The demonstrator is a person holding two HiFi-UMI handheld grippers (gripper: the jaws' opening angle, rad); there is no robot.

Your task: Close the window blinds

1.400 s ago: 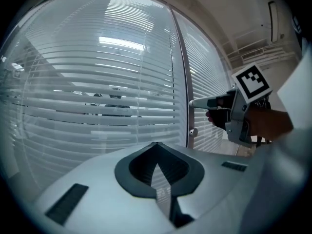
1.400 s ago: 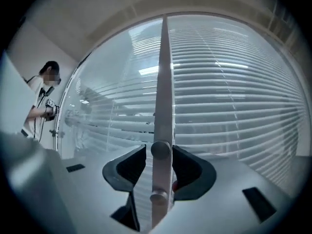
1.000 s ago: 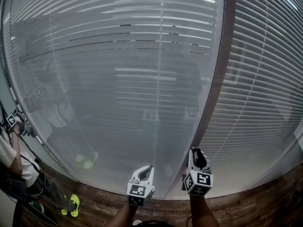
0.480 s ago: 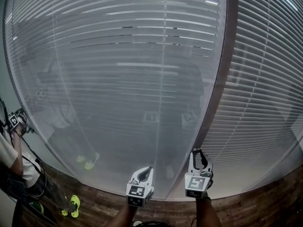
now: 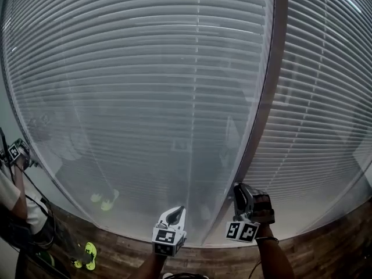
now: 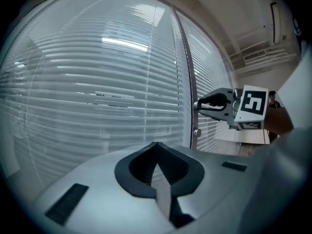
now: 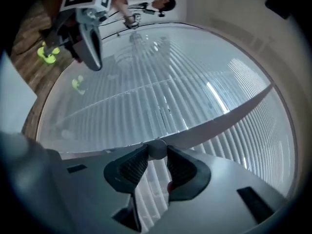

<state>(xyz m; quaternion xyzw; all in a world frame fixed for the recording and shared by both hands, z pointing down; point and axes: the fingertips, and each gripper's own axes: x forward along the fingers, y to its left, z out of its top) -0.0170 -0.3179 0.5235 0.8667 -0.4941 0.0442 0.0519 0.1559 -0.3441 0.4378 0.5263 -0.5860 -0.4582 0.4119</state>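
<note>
The window blinds (image 5: 145, 97) hang behind glass, their slats nearly flat and closed across the left pane. A brown frame post (image 5: 265, 109) splits it from the right pane (image 5: 325, 97). My right gripper (image 5: 240, 189) points at the base of this post and is shut on a small round white knob (image 7: 157, 149), which sits squeezed between its two dark pads (image 7: 132, 165). From the left gripper view, the right gripper (image 6: 200, 104) touches the post. My left gripper (image 5: 178, 210) hovers just left of it, close to the glass, shut with nothing in it (image 6: 157, 145).
A person (image 5: 11, 202) stands at the far left on the wooden floor (image 5: 116, 254), with bright green shoes (image 5: 87, 253). A second small knob (image 6: 196, 132) sits lower on the post. The glass runs close in front of both grippers.
The slats of the left pane have tilted closed, hiding the dark view and reflections behind them. My right gripper has rolled on the knob, turning its marker cube. The left gripper stayed put.
</note>
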